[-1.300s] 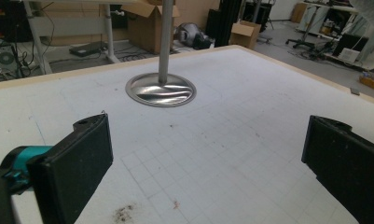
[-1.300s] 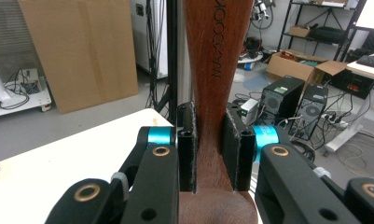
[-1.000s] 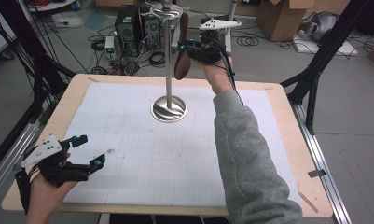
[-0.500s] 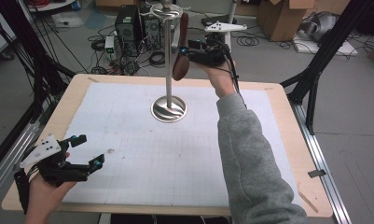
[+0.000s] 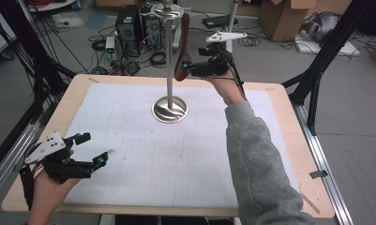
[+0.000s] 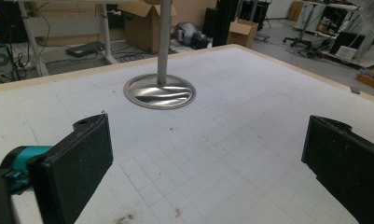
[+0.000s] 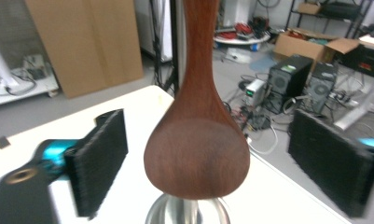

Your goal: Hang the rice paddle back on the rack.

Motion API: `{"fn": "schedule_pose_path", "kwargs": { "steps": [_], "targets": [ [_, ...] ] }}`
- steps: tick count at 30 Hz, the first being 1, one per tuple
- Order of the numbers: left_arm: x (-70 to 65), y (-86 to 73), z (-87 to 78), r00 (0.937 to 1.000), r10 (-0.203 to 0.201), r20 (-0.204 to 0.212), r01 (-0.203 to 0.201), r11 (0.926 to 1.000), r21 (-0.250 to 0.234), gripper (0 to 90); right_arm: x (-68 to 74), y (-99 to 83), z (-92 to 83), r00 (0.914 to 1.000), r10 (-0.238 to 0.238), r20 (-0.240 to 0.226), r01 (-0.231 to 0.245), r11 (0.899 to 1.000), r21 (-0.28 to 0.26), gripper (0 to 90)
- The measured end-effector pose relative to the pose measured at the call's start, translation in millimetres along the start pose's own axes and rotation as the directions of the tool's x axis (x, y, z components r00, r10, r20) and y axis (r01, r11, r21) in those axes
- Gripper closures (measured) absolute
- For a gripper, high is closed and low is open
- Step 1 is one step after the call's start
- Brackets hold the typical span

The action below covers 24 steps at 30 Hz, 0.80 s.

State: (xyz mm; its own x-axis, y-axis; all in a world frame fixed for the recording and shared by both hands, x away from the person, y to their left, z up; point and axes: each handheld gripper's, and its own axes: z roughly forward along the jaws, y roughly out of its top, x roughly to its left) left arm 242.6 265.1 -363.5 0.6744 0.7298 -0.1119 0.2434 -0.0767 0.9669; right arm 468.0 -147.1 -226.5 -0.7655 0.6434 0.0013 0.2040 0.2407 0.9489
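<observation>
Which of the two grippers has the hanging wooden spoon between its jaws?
The right gripper, raised beside the metal stand; its just-opened jaws flank the wooden spoon without touching. The left gripper sits low over the table, nothing between its jaws.

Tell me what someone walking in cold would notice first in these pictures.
First the tall metal stand at the far middle of the table, with a dark wooden spoon hanging bowl-down from its top. The right gripper is raised beside the spoon's bowl; its jaws have just been opening, and the bowl sits between them untouched. The left gripper rests open near the table's near left corner.
</observation>
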Motion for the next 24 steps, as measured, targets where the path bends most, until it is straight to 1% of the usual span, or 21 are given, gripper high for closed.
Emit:
{"fn": "schedule_pose_path", "kwargs": {
  "steps": [2, 4, 7, 8, 10, 12, 13, 16, 18, 23, 24],
  "targets": [
    [-0.3, 0.7, 2.0, 1.0, 0.001, 0.002, -0.001, 1.0, -0.002, 2.3, -0.3, -1.4, -0.4, 0.9999, 0.007, 0.016, -0.008, 1.0, 0.011, 0.0],
    [-0.4, 1.4, 4.1, 1.0, 0.001, 0.008, -0.001, 1.0, -0.003, 2.3, -1.6, -2.6, -1.6, 0.9996, 0.024, 0.015, -0.024, 0.999, 0.023, 0.0],
    [-0.4, 2.0, 7.2, 0.9999, 0.002, 0.014, -0.002, 1.0, -0.001, 2.2, -1.7, -5.3, -5.3, 0.999, 0.025, 0.038, -0.025, 1.0, 0.017, 0.0],
    [-0.4, 2.2, 8.2, 0.9999, 0.001, 0.015, -0.001, 1.0, 0.001, 2.3, -2.6, -6.8, -6.5, 0.9991, 0.027, 0.031, -0.028, 0.999, 0.019, 0.0],
    [-0.4, 2.4, 10.8, 0.9998, 0.001, 0.018, -0.001, 1.0, 0.002, 2.3, -4.0, -10.1, -8.4, 0.999, 0.024, 0.039, -0.024, 0.999, 0.024, 0.0],
    [-0.4, 2.9, 12.9, 0.9997, 0.003, 0.023, -0.003, 1.0, 0.003, 2.2, -5.7, -13.6, -10.7, 0.9991, 0.031, 0.029, -0.032, 0.999, 0.026, 0.0],
    [-0.5, 3.1, 13.5, 0.9997, 0.002, 0.023, -0.002, 1.0, 0.004, 2.3, -6.3, -15.7, -12.2, 0.9989, 0.03, 0.036, -0.031, 0.999, 0.026, 0.0],
    [-0.3, 4.0, 16.6, 0.9996, 0.004, 0.028, -0.005, 1.0, 0.003, 2.3, -7.7, -19.9, -15.8, 0.9991, 0.033, 0.026, -0.033, 0.999, 0.03, 0.0],
    [-0.2, 4.8, 18.0, 0.9995, 0.005, 0.032, -0.005, 1.0, 0.003, 2.3, -7.8, -22.1, -19.0, 0.9992, 0.027, 0.031, -0.028, 0.999, 0.034, 0.0],
    [0.4, 8.1, 19.5, 0.9991, 0.013, 0.04, -0.012, 0.9999, -0.01, 2.3, -6.6, -28.1, -27.6, 0.9995, 0.022, 0.022, -0.023, 0.999, 0.029, 0.0],
    [0.1, 9.2, 19.9, 0.9993, 0.015, 0.035, -0.014, 0.9998, -0.016, 2.3, -6.4, -29.8, -28.8, 0.9996, 0.018, 0.021, -0.019, 0.999, 0.029, 0.0]
  ]
}}
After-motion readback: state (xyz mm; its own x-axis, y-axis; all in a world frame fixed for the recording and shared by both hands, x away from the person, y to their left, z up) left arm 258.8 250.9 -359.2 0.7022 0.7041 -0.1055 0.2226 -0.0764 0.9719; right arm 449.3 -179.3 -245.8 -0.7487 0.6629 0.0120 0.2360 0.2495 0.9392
